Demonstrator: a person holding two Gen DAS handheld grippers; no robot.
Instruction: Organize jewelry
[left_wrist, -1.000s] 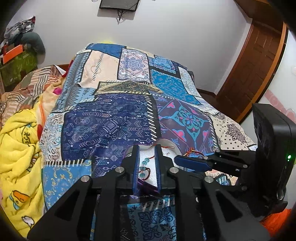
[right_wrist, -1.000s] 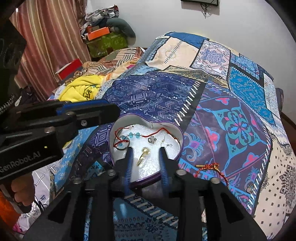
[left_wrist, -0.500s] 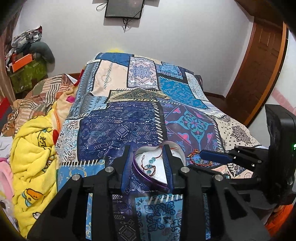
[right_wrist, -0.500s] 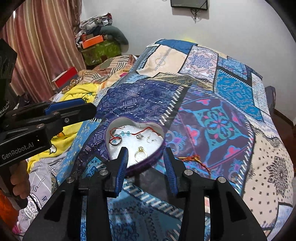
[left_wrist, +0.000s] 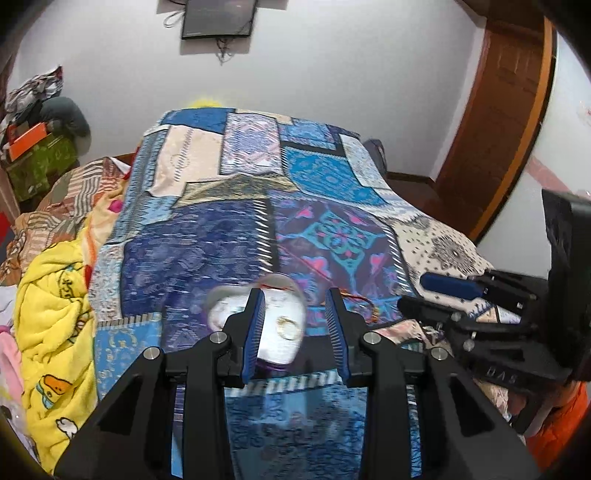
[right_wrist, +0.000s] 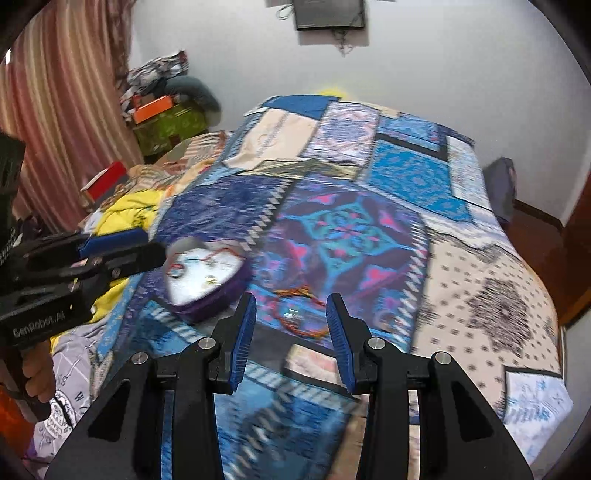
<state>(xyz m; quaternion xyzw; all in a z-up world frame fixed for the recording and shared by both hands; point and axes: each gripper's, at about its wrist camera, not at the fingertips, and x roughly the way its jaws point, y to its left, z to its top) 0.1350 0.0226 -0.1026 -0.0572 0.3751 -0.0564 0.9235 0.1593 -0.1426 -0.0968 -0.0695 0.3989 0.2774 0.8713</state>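
Right gripper open above red bracelet on quilt beside heart box; left gripper open over box: descend squarely, straddle cord, close gently.

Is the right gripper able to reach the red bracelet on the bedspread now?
Probably yes. The right gripper is open, and the red bracelet lies loose on the bedspread just ahead between its fingers. The heart box sits off to the left, not in the way.
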